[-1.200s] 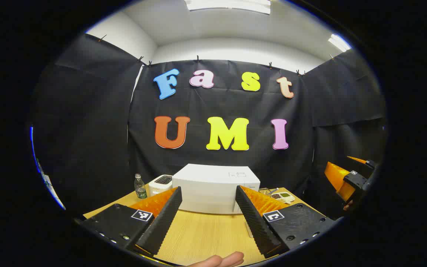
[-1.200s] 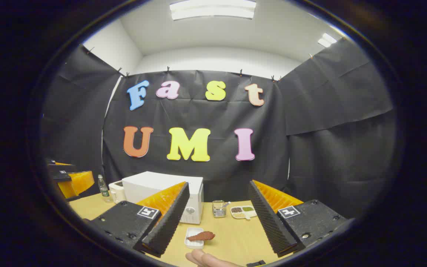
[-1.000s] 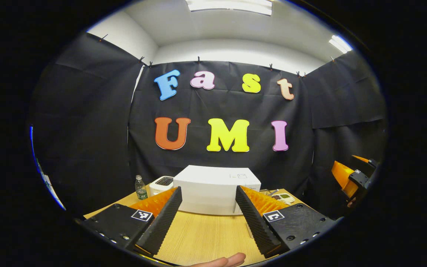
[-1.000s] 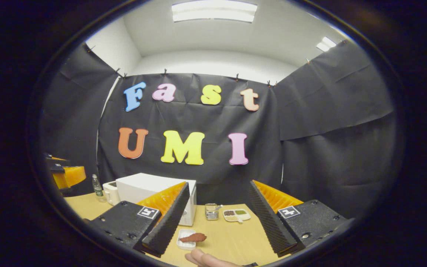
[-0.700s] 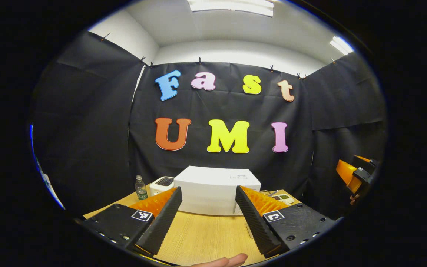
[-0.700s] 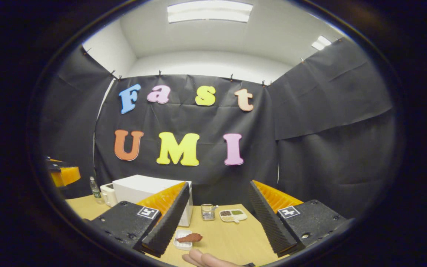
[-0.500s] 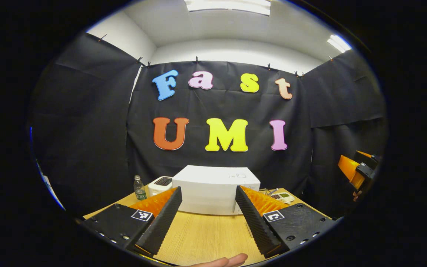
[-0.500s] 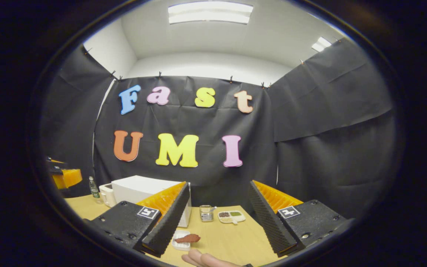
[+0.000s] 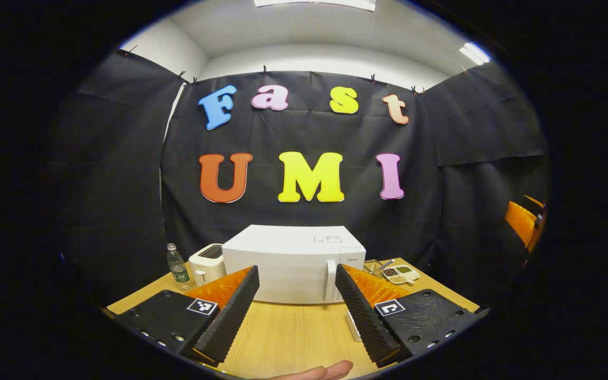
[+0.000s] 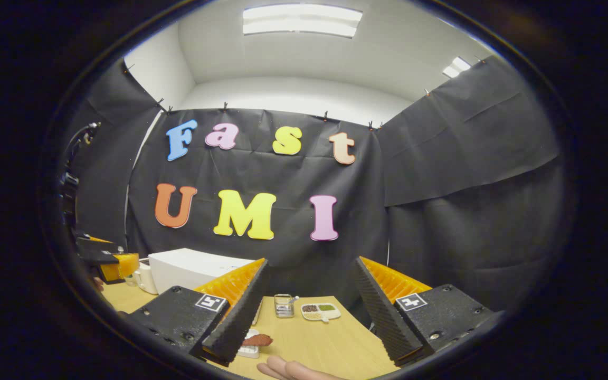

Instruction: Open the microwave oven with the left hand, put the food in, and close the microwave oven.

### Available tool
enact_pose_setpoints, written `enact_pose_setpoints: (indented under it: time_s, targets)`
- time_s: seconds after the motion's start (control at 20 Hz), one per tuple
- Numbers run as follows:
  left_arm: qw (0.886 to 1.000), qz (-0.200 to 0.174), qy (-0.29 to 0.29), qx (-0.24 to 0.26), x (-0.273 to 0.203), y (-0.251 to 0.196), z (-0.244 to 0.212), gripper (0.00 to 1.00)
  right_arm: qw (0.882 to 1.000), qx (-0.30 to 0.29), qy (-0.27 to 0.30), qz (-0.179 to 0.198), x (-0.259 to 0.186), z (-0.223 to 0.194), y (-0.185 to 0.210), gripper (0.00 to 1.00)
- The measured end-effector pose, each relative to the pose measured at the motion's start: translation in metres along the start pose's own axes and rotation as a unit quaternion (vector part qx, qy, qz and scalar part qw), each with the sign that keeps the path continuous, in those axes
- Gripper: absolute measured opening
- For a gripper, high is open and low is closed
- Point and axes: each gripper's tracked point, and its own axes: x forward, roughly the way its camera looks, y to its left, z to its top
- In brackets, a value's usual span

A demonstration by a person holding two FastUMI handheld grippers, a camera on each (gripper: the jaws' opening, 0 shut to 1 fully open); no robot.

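The white box-shaped microwave oven (image 9: pixel 293 264) sits with its door closed at the back of the light wooden counter (image 9: pixel 288 338), its vertical white handle (image 9: pixel 330 279) on the right side of the door. Just left of it stand a small white toaster (image 9: pixel 206 264) and a clear plastic water bottle (image 9: pixel 177 266). To its right lie a wire basket and a small white divided dish of seeds (image 9: pixel 400 273).

The left gripper (image 9: pixel 296 309) hangs in front of the microwave, well short of it, its fingers spread wide with nothing between them. The right gripper (image 10: pixel 306 311) is held off to the right, fingers likewise spread and holding nothing. In the right gripper view, the food, a reddish-brown piece on a small white rectangular tray (image 10: pixel 254 342), rests on the counter near the front, beside that gripper's left finger. A person's fingertips (image 10: pixel 288 369) show at the bottom edge.
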Motion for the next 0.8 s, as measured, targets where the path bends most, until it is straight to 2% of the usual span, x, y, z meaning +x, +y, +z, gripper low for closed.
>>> enact_pose_setpoints:
  time_s: [0.4,0.45,0.5,0.8]
  targets:
    - [0.998,-0.028,0.062,-0.006,0.117,-0.043,-0.065,0.93,1.0,-0.005,-0.009,-0.009,0.016,-0.019,-0.029,1.0]
    - [0.998,-0.028,0.064,-0.006,0.129,-0.046,-0.072,0.93,1.0,-0.007,-0.008,-0.01,0.017,-0.023,-0.031,0.92]
    - [0.997,-0.03,0.066,-0.006,0.14,-0.051,-0.078,0.93,1.0,-0.008,-0.005,-0.009,0.019,-0.027,-0.033,1.0]
    - [0.995,-0.025,0.098,-0.012,0.202,-0.063,-0.127,0.93,1.0,-0.01,0.004,-0.013,0.029,-0.046,-0.055,1.0]
